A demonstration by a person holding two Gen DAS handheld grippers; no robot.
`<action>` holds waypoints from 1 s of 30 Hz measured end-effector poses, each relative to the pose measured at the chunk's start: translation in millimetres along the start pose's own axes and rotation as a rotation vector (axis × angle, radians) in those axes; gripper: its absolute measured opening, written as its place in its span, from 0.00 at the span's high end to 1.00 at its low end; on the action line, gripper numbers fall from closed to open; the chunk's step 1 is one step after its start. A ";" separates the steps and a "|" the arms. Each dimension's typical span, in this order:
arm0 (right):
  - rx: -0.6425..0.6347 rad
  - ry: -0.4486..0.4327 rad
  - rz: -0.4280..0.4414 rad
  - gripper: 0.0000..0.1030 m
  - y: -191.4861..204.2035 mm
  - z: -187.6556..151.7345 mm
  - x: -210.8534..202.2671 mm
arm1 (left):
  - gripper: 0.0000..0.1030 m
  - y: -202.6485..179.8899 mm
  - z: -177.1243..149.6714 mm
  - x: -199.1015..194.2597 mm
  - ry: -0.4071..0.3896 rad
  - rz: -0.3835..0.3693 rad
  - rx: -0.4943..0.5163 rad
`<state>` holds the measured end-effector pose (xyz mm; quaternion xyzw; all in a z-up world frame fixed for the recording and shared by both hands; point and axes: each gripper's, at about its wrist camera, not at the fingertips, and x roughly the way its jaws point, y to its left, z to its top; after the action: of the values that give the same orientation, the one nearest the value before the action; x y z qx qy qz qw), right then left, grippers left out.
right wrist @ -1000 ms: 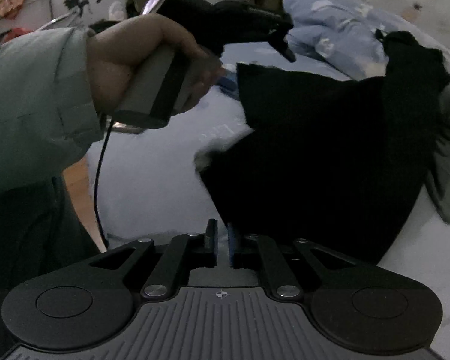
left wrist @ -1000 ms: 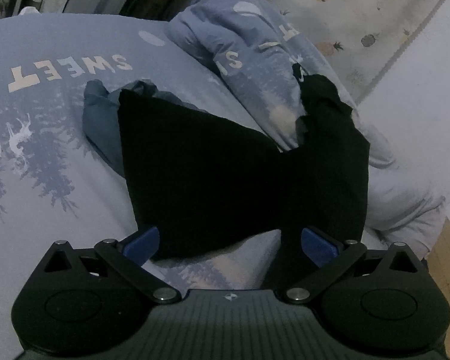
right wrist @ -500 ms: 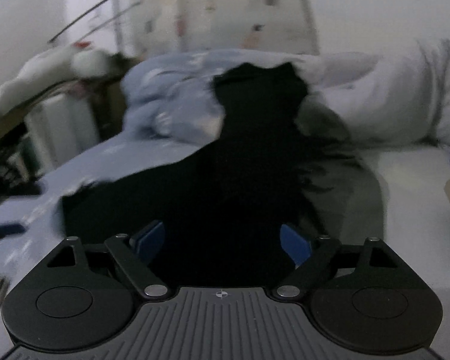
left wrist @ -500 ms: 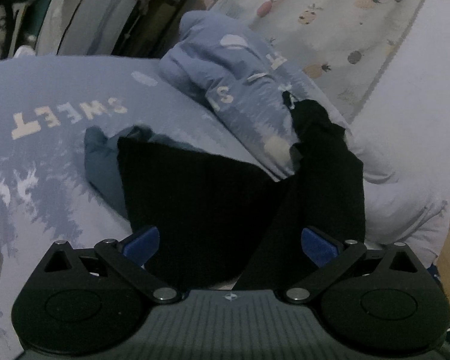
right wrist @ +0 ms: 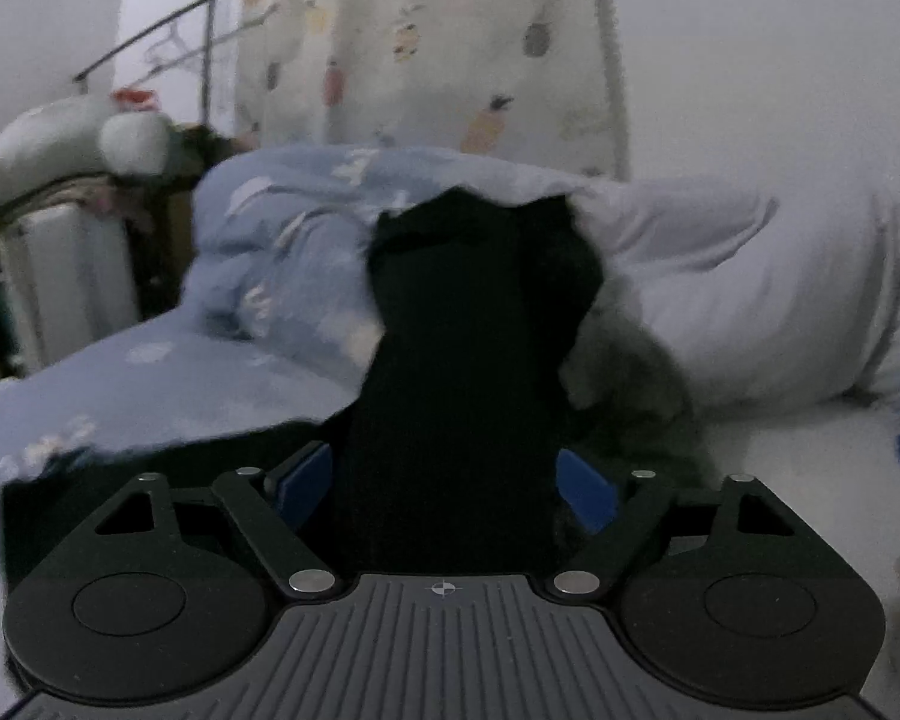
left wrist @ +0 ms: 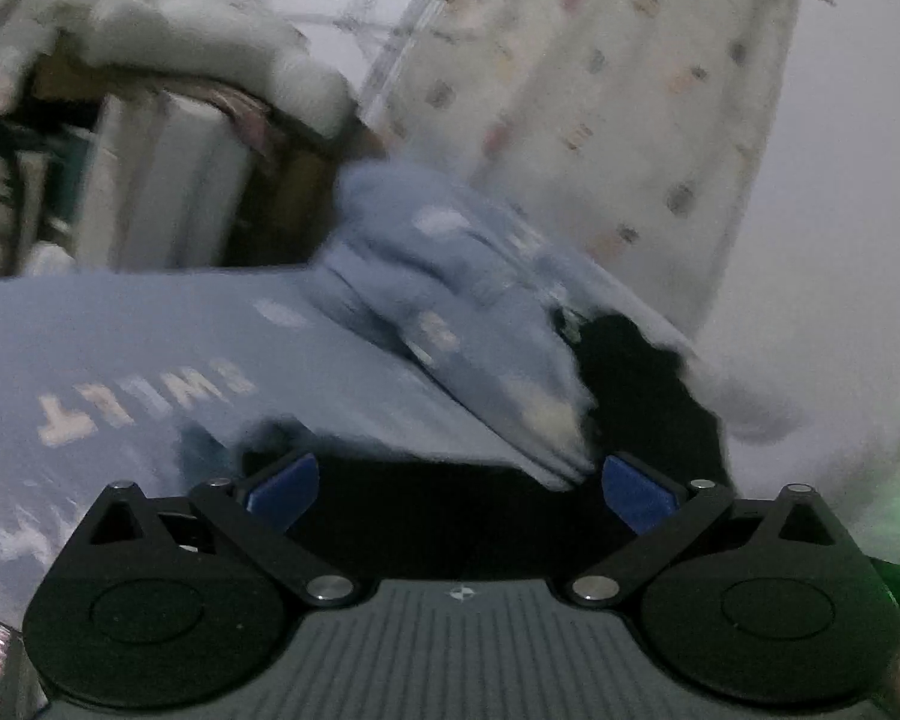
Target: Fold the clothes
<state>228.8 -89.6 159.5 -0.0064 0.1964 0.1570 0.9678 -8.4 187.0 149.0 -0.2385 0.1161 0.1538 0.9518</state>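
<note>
A black garment [left wrist: 642, 372] lies on the blue bed cover, one long part draped up onto the bunched blue duvet [left wrist: 450, 276]. My left gripper [left wrist: 459, 492] is open, with the garment's near edge low between its blue pads, not pinched. In the right wrist view the same black garment [right wrist: 480, 300] runs as a long strip from the duvet [right wrist: 282, 240] down between my right gripper's [right wrist: 447, 483] blue pads. Those jaws stand wide and are closing slightly; the pads do not press on the cloth.
A grey garment [right wrist: 636, 384] lies beside the black one, against a white pillow [right wrist: 750, 300]. The blue sheet with white lettering [left wrist: 120, 360] spreads to the left. A fruit-print curtain [right wrist: 438, 48] hangs behind the bed, and shelves with plush toys [left wrist: 210, 48] stand at the left.
My right gripper opened, let go of the black cloth and swung round to face the strip on the duvet. The left gripper rose and tilted up, so the garment sank low in its view.
</note>
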 end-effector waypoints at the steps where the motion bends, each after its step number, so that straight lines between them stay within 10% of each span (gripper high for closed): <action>1: 0.029 0.000 -0.007 0.19 -3.6 4.7 3.5 | 0.00 2.6 2.4 1.1 -0.014 0.020 -0.013; 16: 0.044 0.278 -0.054 0.50 -12.8 -16.3 107.7 | 0.00 5.6 -2.3 21.7 0.049 0.037 -0.043; 21: 0.017 0.283 0.009 0.96 -2.2 -23.8 100.5 | 0.00 3.3 -7.3 24.2 0.073 0.025 -0.049; 30: -0.122 0.167 0.212 0.98 48.1 -22.4 21.7 | 0.00 -2.0 -10.6 23.9 0.090 -0.013 -0.077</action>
<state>224.5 -39.1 133.0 -0.0576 0.2660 0.2690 0.9239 12.9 185.8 133.6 -0.2823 0.1514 0.1411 0.9368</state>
